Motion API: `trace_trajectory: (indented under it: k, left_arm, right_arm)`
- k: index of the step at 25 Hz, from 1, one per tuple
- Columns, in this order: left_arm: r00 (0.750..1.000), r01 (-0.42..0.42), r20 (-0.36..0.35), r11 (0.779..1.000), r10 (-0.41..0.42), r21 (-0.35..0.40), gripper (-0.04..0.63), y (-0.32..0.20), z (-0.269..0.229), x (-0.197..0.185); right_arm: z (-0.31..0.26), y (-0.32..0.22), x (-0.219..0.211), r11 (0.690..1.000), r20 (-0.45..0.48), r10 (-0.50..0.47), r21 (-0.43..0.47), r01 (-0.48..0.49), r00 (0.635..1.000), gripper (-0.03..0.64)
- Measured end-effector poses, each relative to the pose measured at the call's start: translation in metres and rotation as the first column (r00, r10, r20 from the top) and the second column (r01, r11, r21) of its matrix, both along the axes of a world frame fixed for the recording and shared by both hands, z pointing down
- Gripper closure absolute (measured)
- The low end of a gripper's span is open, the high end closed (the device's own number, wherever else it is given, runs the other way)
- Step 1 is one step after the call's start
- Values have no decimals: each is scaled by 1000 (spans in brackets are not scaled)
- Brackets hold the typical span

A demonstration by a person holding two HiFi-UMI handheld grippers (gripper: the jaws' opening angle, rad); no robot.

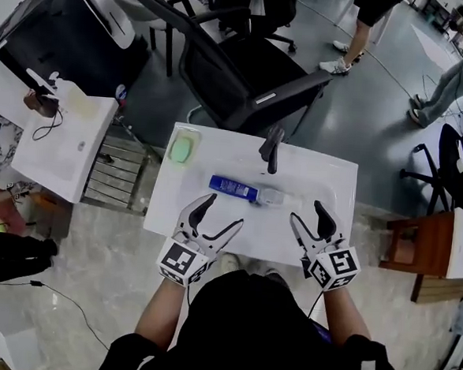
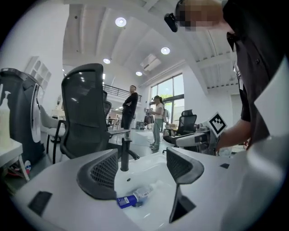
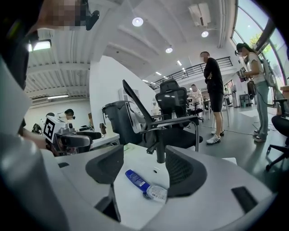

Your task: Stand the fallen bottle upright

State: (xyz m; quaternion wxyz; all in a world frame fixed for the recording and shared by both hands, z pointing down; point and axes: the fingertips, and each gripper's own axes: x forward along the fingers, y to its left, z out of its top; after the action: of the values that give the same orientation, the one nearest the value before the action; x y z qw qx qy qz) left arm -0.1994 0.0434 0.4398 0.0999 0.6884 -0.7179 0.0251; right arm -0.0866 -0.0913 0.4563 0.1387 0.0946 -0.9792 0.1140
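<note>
Left gripper (image 1: 222, 211) and right gripper (image 1: 307, 212) hover with jaws apart and empty over the white sink (image 1: 327, 179). The bottle (image 1: 243, 190) lies flat in its basin, near the black faucet (image 1: 271, 147). Behind, an office chair (image 1: 247, 71) stands on the grey floor (image 1: 355, 110).

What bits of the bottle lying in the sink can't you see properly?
Words on the bottle label: too small in all views.
Its clear end, right gripper view: partly behind a jaw of the right hand-held gripper.
Its clear end, left gripper view: small and pale against the white sink.
How full it is: cannot tell in any view.
</note>
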Motion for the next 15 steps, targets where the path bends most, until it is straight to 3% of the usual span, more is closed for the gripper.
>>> trace_trajectory:
  k: [3,7,11,15]
  left_arm:
    - [994,-97,39,994,99,-42,247,-14,11,10]
    - [979,-203,19,977,205,-72,247,-36,24,30]
    - [956,-289,14,950,293,-120,247,-64,40,48]
    - [921,-357,86,913,379,-199,249,-94,60,72]
  right_arm:
    - [0,0,12,999,7,50,-4,-50,999,314]
    - [-1,-9,33,994,-4,114,-8,-114,994,314]
    - [-3,-24,51,985,-8,174,-6,-174,985,314]
    - [-3,-47,70,976,-8,219,1,-219,976,314]
